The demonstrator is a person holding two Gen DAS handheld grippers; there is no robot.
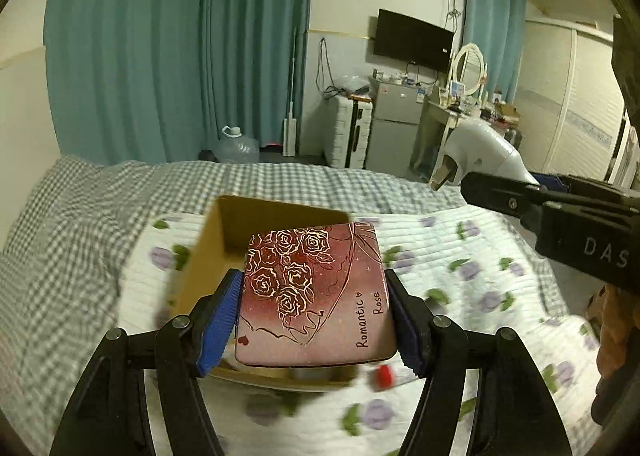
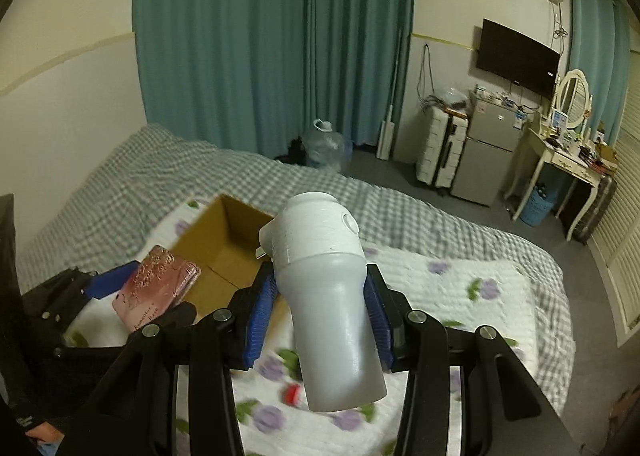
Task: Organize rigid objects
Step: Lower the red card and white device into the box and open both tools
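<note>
Both grippers are loaded right now, so I'm mid-carry on the "drop stuff into the box" step. On my left side, the left gripper [image 1: 314, 320] is clamped on a pink tin [image 1: 316, 296] with gold roses and "Romantic Rose" printed on the lid, blue pads [image 1: 220, 320] squeezing its two side edges. The tin is held flat, lid up, hovering over the near part of the open cardboard box [image 1: 224, 232], which sits on the floral quilt [image 1: 460, 268] on the bed. It's close to square, so there's not much of a long axis; the far edge points into the box and the lettering runs away from me along the right edge.

Over on the right, my right gripper [image 2: 320, 320] is closed around the barrel of a white hair dryer [image 2: 324, 288]. Its long axis runs roughly along my fingers, wide open end toward the camera, rounded end pointing away and up, with the handle stub sticking out left toward the box. It's above the quilt, just beside the box's right wall, not over the opening yet.

Next move as I see it: lower the tin and let go so it lies flat on the bottom, then swing the dryer left over the opening. A small red thing [image 2: 292, 394] is on the quilt underneath, too blurry to name.
</note>
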